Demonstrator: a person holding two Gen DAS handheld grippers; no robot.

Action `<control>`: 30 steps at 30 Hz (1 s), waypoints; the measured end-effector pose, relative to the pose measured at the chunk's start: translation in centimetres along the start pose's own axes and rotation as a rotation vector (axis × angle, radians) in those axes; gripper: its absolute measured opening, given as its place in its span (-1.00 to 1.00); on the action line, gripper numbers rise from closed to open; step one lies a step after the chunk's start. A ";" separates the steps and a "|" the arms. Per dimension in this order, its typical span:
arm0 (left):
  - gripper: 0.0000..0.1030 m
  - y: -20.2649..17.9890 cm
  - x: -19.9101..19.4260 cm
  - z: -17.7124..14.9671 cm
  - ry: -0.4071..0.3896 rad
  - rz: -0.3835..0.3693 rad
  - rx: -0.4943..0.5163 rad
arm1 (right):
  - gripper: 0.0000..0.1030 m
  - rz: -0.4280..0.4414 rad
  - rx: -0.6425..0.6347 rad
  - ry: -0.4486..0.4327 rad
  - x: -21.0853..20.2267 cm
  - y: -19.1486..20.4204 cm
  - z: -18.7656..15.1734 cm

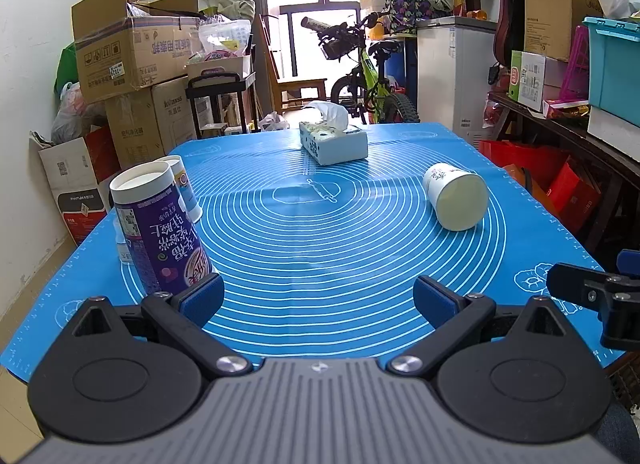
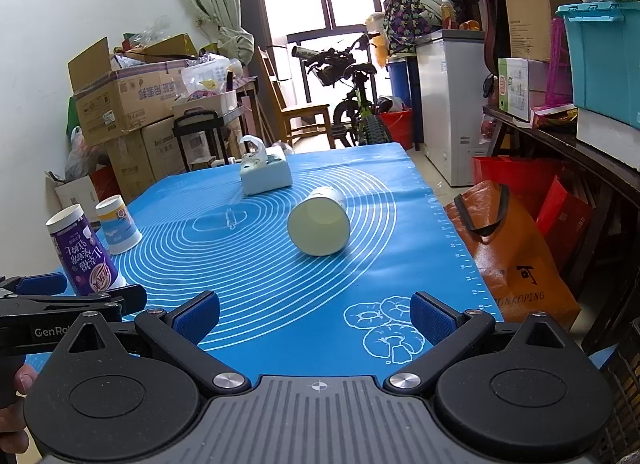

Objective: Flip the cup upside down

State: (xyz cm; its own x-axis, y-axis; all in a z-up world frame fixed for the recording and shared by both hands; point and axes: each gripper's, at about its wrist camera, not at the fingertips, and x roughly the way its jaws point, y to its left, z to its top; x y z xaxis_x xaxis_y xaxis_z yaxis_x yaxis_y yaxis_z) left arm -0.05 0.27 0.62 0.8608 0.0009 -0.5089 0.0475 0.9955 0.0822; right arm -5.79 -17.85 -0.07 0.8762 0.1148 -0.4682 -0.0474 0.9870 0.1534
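Note:
A white paper cup (image 1: 456, 195) lies on its side on the blue mat (image 1: 320, 256), its flat base toward me; it also shows in the right wrist view (image 2: 319, 227). A purple cup (image 1: 158, 232) stands upside down at the mat's left edge, just beyond my left gripper's left finger, and shows in the right wrist view (image 2: 82, 250). A white and blue cup (image 2: 117, 229) stands upside down behind it (image 1: 185, 188). My left gripper (image 1: 320, 298) is open and empty. My right gripper (image 2: 316, 314) is open and empty, well short of the lying cup.
A tissue box (image 1: 333, 141) sits at the far middle of the mat (image 2: 266, 174). Cardboard boxes (image 1: 132, 64) stack on the left. A shelf with bins (image 1: 608, 76) and orange and red bags (image 2: 512, 252) stand on the right. A bicycle (image 1: 368, 76) is beyond the table.

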 end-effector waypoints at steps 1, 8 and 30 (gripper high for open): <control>0.94 -0.1 0.0 -0.1 0.000 0.000 0.000 | 0.95 0.000 0.000 0.000 0.0 0.0 0.0; 0.94 -0.1 0.0 -0.1 0.000 0.000 0.000 | 0.95 -0.001 0.000 0.000 0.0 0.0 0.0; 0.94 -1.4 2.8 3.0 0.014 -0.042 0.033 | 0.95 -0.013 0.021 -0.009 2.1 -2.0 2.8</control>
State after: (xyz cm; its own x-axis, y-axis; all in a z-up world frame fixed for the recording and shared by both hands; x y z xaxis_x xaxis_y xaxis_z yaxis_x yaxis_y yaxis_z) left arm 3.82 -1.40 1.64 0.8505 -0.0388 -0.5245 0.0998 0.9911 0.0885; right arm -2.53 -19.92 1.13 0.8809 0.1007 -0.4625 -0.0258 0.9859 0.1656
